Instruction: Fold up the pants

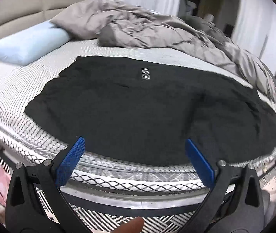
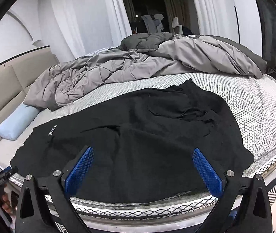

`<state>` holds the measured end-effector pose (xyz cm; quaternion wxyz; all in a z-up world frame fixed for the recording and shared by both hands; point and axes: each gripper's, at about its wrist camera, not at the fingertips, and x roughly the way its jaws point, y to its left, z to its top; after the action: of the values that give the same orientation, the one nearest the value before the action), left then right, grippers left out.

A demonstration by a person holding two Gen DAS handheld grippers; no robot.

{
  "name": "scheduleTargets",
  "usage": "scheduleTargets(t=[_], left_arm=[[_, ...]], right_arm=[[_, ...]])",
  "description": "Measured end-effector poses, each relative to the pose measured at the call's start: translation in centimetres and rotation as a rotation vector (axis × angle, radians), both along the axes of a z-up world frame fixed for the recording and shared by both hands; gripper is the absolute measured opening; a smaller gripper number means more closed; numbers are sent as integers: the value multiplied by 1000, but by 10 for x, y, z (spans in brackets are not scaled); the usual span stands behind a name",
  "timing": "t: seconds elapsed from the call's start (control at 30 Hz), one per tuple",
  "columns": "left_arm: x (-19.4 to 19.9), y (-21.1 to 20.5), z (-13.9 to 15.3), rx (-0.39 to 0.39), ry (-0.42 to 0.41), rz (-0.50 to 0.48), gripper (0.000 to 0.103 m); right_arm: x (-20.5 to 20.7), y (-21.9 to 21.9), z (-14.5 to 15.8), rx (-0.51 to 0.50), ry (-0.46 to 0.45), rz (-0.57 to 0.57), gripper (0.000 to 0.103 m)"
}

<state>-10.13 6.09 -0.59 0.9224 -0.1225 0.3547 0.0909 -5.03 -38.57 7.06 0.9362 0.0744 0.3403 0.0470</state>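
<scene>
Black pants [image 1: 130, 104] lie spread across the near side of the mattress [image 1: 12, 89], a small white label on them toward the back. In the right wrist view the pants [image 2: 138, 136] show wrinkles and bunched folds at their far right end. My left gripper [image 1: 135, 141] is open and empty, held just off the mattress's front edge over the near hem. My right gripper [image 2: 142, 151] is open and empty, its blue pads above the near part of the pants. The left gripper also shows at the right wrist view's lower left edge [image 2: 2, 176].
A crumpled grey duvet [image 1: 147, 27] fills the back of the bed, also in the right wrist view [image 2: 138, 66]. A light blue pillow [image 1: 31, 42] lies at the back left by the beige headboard [image 1: 31, 0]. A black-and-white patterned rug [image 1: 103, 213] lies below.
</scene>
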Motion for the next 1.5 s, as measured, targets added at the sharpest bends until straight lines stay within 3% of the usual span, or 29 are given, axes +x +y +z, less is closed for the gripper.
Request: scheduleTargets(t=[0.17, 0.3, 0.4, 0.47, 0.63, 0.87, 0.9, 0.93, 0.97, 1.0, 1.03, 1.17, 1.33, 1.5], left_arm=[[-3, 37, -10, -38, -5, 108, 102], [-10, 67, -21, -46, 12, 177, 102], [-15, 95, -30, -123, 6, 222, 102], [-18, 111, -37, -181, -1, 240, 97], [-14, 140, -52, -296, -6, 223, 66], [20, 170, -71, -445, -27, 228, 59], [27, 176, -74, -466, -34, 252, 54], [32, 180, -75, -482, -50, 272, 43], [34, 183, -72, -478, -79, 291, 32], [36, 185, -69, -464, -98, 296, 12], [37, 188, -66, -445, -112, 299, 7], [32, 201, -54, -378, -155, 370, 5], [37, 207, -60, -375, -115, 383, 5], [33, 207, -64, -358, -96, 381, 5]], right_arm=[[2, -19, -9, 0, -19, 0, 103], [3, -38, -19, 66, -46, -19, 103], [11, -47, -29, 88, -32, -18, 103], [16, -48, -32, 77, -12, -17, 103], [24, -54, -41, 65, 17, -8, 103], [24, -75, -49, 170, 34, -13, 103], [24, -78, -50, 178, 46, -20, 103], [24, -80, -51, 191, 49, -23, 103], [23, -85, -52, 212, 52, -31, 103], [22, -91, -54, 237, 56, -47, 103], [21, -97, -54, 259, 59, -65, 103], [9, -123, -55, 283, 57, -138, 103], [5, -153, -70, 379, 95, -218, 98], [0, -168, -91, 402, 129, -285, 93]])
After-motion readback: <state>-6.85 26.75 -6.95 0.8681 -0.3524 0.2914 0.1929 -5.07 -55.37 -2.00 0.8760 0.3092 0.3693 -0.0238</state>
